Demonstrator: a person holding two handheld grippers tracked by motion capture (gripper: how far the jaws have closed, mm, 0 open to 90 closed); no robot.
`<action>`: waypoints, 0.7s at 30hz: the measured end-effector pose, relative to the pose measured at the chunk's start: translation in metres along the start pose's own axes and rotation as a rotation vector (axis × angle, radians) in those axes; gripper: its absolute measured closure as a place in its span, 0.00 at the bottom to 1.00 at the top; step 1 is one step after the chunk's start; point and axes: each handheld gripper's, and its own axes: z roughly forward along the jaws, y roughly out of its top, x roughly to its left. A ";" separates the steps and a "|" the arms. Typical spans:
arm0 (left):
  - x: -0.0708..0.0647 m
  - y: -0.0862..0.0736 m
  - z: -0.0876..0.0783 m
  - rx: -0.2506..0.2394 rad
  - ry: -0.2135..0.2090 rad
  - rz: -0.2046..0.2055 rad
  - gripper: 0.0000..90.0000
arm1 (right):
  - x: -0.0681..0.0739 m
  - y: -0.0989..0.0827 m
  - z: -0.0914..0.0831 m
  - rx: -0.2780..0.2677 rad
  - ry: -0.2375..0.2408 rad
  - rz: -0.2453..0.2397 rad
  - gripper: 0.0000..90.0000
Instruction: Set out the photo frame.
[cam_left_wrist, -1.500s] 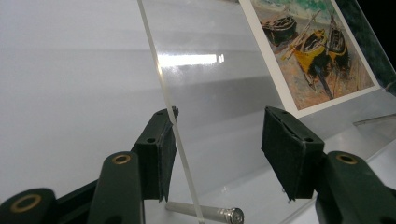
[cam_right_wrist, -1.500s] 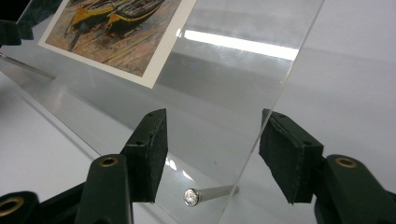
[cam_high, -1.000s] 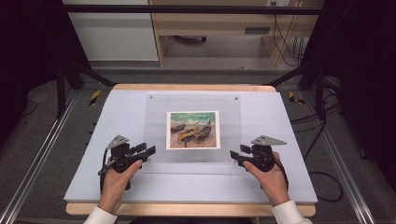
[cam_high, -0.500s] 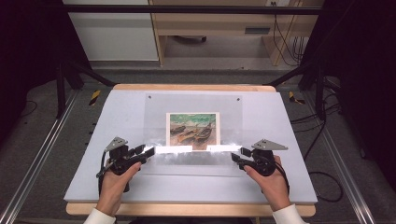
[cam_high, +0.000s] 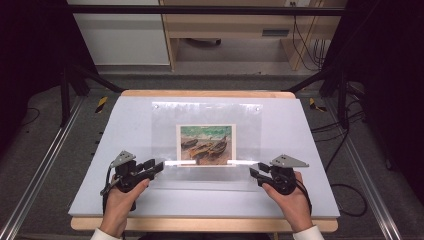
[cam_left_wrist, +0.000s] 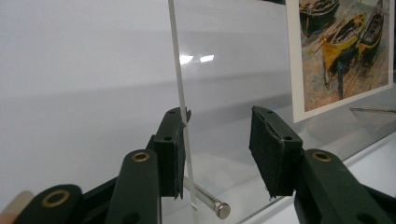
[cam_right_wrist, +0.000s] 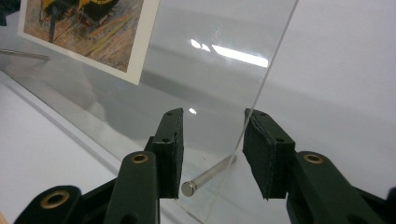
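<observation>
Nearest me, my left gripper (cam_high: 156, 167) and right gripper (cam_high: 256, 173) sit at the side edges of the clear acrylic cover sheet (cam_high: 207, 112), jaws just closing in but not yet clamped, its raised near edge between them. Beyond, under the sheet, the white-bordered boat painting print (cam_high: 206, 144) lies mid-way up the pale grey table board (cam_high: 310, 150).

Both hands low at near edge — left gripper (cam_high: 159, 165) and right gripper (cam_high: 254, 172) pointed inward, jaws part-open, just been closing.
</observation>
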 end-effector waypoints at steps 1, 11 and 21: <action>0.000 0.000 0.000 0.001 0.001 0.000 0.63 | 0.001 0.000 0.000 0.001 -0.002 -0.006 0.66; -0.005 -0.003 -0.004 0.015 0.021 0.009 0.64 | 0.003 -0.004 -0.004 0.003 -0.011 -0.005 0.71; -0.005 -0.005 -0.006 0.022 0.021 0.020 0.65 | 0.004 -0.006 -0.006 0.006 -0.018 -0.003 0.73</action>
